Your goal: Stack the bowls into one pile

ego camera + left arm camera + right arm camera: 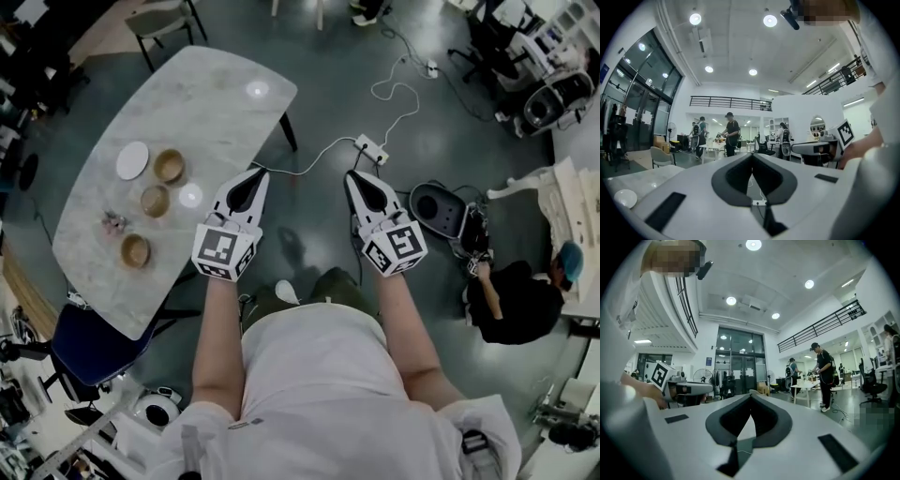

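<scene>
Head view: three bowls (156, 201) sit apart on the worktop (225, 112), left of the left tongs (256, 176) and right tongs (355, 176); left gripper view, then right gripper view: both clenched, empty, so a bowl risks being knocked, not gripped.

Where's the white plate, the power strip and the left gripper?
white plate (132, 159): head view, middle of the plate.
power strip (371, 148): head view, middle of its body.
left gripper (258, 173): head view, tip where its shut jaws meet.
</scene>
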Action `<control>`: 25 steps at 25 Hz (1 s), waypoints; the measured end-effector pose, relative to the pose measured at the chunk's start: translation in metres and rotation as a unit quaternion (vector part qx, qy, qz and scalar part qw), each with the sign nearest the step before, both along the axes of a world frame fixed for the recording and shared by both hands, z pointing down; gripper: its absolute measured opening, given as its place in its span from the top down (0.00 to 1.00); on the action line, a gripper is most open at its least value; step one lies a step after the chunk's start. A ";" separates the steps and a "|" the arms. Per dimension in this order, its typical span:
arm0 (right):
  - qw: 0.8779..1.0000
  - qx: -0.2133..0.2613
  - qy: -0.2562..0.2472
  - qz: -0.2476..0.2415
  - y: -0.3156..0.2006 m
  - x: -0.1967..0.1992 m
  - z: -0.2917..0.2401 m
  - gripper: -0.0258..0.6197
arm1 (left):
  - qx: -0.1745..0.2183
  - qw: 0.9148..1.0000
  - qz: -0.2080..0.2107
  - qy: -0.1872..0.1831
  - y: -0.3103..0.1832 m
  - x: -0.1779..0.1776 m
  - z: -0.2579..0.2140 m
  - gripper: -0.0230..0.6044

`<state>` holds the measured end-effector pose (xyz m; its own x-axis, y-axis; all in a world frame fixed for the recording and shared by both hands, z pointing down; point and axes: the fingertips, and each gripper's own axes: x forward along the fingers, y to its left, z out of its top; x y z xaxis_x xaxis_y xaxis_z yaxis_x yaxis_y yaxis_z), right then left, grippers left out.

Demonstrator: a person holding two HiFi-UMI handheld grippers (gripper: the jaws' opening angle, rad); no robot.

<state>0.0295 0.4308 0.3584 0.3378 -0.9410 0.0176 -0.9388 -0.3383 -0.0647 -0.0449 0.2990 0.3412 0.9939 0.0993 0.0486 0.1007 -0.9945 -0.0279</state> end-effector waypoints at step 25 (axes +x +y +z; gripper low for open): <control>0.968 -0.003 -0.083 -0.236 -0.261 0.170 0.032 0.95 | -0.029 0.978 -0.193 -0.074 -0.197 0.138 0.030 0.96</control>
